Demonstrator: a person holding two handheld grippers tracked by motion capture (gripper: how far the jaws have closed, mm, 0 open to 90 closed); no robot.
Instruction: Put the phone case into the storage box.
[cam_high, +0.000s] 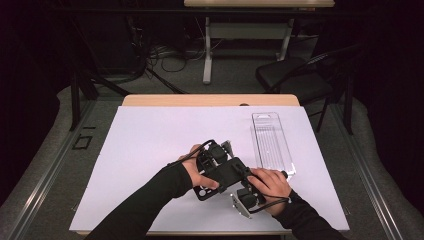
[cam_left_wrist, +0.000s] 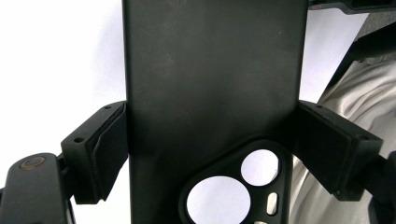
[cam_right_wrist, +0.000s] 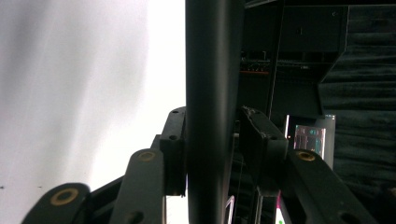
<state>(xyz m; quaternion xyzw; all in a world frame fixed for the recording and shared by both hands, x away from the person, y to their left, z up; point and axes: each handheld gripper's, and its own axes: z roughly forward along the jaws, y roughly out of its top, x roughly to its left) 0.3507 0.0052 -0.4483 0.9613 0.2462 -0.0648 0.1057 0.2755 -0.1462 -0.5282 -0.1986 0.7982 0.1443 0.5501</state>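
Note:
A black phone case (cam_high: 223, 176) hangs just above the white sheet, held between both hands. In the left gripper view the case's back (cam_left_wrist: 210, 84) stands upright with its camera cut-out (cam_left_wrist: 236, 184) at the bottom. My left gripper (cam_left_wrist: 212, 142) spans the case's width, a pad pressed on each long side. In the high view the left gripper (cam_high: 216, 162) comes from the far left and the right gripper (cam_high: 241, 184) from the near right. The right gripper view shows the case edge-on (cam_right_wrist: 212, 93), with my right gripper (cam_right_wrist: 212, 140) closed across its thickness, both pads against it.
A white sheet (cam_high: 150, 145) covers the wooden table. A clear plastic tray (cam_high: 271, 142) lies lengthwise on it, just right of the hands. Beyond the table stand a black chair (cam_high: 295, 75) and a second table's legs (cam_high: 207, 50).

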